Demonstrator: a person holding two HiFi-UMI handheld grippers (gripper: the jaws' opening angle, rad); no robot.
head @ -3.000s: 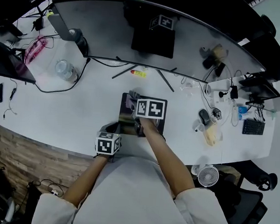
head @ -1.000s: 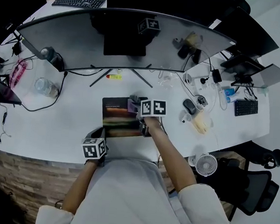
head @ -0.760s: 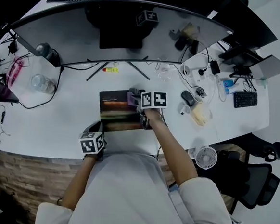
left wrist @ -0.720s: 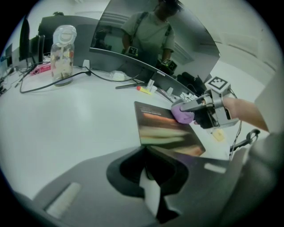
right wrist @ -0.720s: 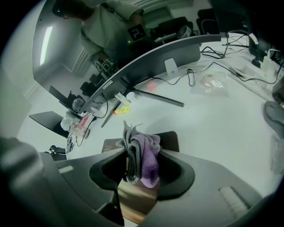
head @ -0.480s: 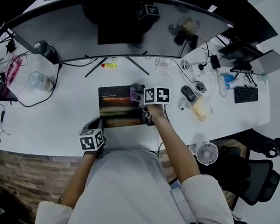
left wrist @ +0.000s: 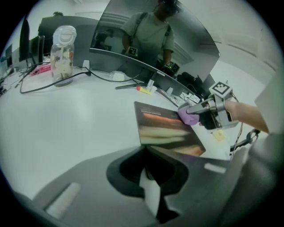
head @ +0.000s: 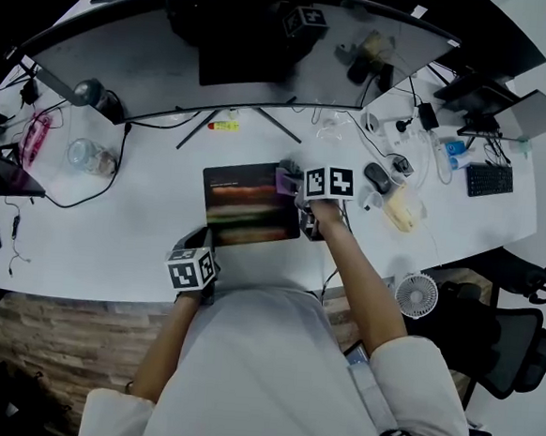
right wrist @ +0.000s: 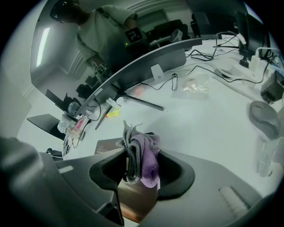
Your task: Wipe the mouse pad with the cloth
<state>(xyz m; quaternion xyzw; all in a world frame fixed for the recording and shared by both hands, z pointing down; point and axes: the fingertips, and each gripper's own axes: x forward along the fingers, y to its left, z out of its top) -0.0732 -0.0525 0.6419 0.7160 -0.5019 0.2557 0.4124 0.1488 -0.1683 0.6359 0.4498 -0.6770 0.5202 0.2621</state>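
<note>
The dark mouse pad with blurred colour bands lies flat on the white desk. My right gripper is shut on a bunched purple and grey cloth over the pad's far right corner. In the right gripper view the cloth hangs between the jaws of the right gripper, just above the pad. My left gripper sits at the pad's near left corner with its jaws shut. In the left gripper view the left gripper meets that corner of the pad; whether it pinches the pad is hidden.
A wide curved monitor spans the back of the desk, its stand legs behind the pad. A yellow marker, a clear jar, cables, a mouse and a small fan surround the work area.
My right gripper has carried the cloth from the middle of the pad to its far right corner. My left gripper has stayed at the near left corner.
</note>
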